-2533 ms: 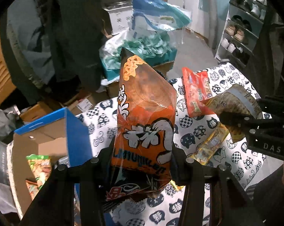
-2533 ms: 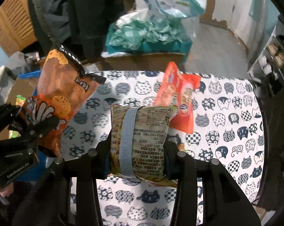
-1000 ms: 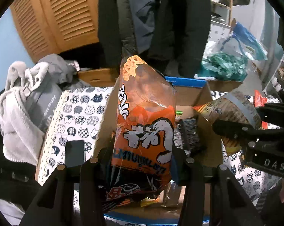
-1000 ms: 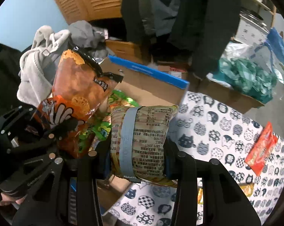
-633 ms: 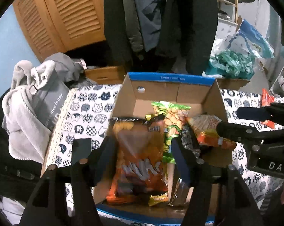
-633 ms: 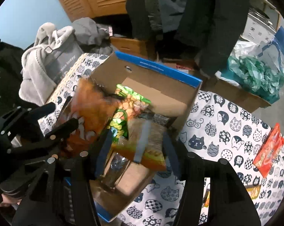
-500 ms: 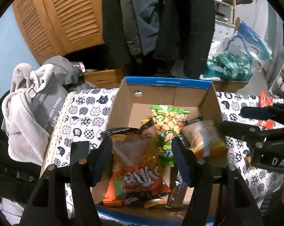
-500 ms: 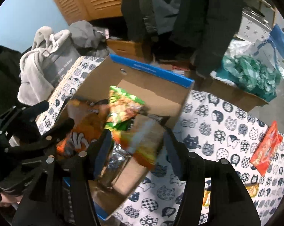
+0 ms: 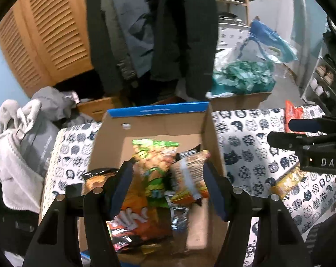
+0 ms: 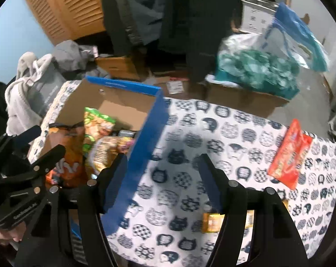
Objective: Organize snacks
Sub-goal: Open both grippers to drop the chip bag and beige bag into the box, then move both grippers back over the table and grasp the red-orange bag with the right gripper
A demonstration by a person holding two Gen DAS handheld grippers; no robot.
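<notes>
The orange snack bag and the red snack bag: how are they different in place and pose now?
The orange snack bag lies inside the cardboard box, crowded against other packets; the red snack bag lies outside it on the cat-print tablecloth. The orange bag is partly hidden by the left hand-held gripper; the red bag lies alone, fully visible. Neither is held.

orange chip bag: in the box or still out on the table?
In. The orange chip bag lies inside the cardboard box, beside the green snack bag; neither gripper holds it.

Louvered wooden doors (image 9: 50, 37) against a pale blue wall (image 10: 16, 22), dark coats (image 9: 179, 33) hanging beside.
</notes>
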